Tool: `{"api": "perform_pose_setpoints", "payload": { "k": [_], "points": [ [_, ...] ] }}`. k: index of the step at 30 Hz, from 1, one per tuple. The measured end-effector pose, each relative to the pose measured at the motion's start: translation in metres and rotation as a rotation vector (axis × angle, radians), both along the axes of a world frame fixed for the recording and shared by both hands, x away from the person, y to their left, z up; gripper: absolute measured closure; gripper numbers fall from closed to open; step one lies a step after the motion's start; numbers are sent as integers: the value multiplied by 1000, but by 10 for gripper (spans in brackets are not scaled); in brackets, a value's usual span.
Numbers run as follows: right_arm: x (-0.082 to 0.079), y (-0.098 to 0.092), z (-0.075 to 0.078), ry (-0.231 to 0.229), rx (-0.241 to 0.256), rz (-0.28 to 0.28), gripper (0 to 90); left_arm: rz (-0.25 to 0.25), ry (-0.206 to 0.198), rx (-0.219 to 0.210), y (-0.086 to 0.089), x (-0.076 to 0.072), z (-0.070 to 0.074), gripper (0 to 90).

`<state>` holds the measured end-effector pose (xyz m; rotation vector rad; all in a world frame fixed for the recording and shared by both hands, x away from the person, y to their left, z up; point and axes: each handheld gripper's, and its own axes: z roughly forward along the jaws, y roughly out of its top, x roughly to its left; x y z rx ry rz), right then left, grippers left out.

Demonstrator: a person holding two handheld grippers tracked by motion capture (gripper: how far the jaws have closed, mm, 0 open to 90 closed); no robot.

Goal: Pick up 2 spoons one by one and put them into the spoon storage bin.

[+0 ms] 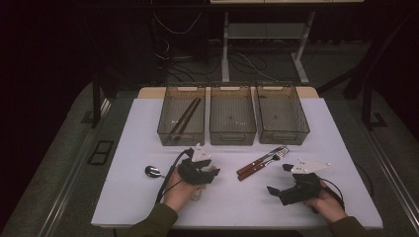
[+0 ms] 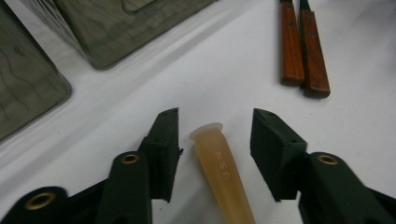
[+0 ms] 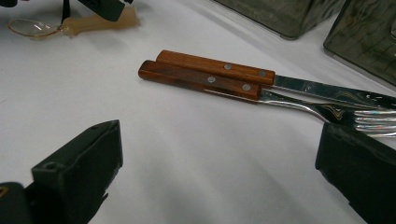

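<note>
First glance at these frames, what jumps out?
The left gripper stands open around a translucent amber spoon handle lying on the white table, jaws either side and not touching it. Mid-table, a wood-handled knife and fork lie side by side ahead of the open right gripper. Behind, three smoky bins sit in a row; the left bin holds chopsticks.

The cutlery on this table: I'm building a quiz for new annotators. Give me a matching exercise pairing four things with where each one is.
Things:
1. chopsticks
2. translucent spoon handle
3. wooden-handled knife and fork
4. middle bin

Places:
A. side by side on the white table, ahead of the right hand-held gripper
B. in the left bin
C. between the open jaws of the left hand-held gripper
D. between two other bins

Pairs: 1-B, 2-C, 3-A, 4-D
</note>
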<state>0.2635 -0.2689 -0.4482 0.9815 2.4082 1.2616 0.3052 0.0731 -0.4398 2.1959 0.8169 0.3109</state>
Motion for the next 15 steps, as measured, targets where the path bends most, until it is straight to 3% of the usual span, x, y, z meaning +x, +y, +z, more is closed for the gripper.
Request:
{"api": "perform_pose_setpoints", "payload": {
  "k": [9,15],
  "points": [
    [0,0,0,-2,1,0,9,-10,15,62,-4,-2,-5,643],
    [0,0,0,-5,0,2,9,-13,18,67,-5,-3,-7,661]
  ]
}}
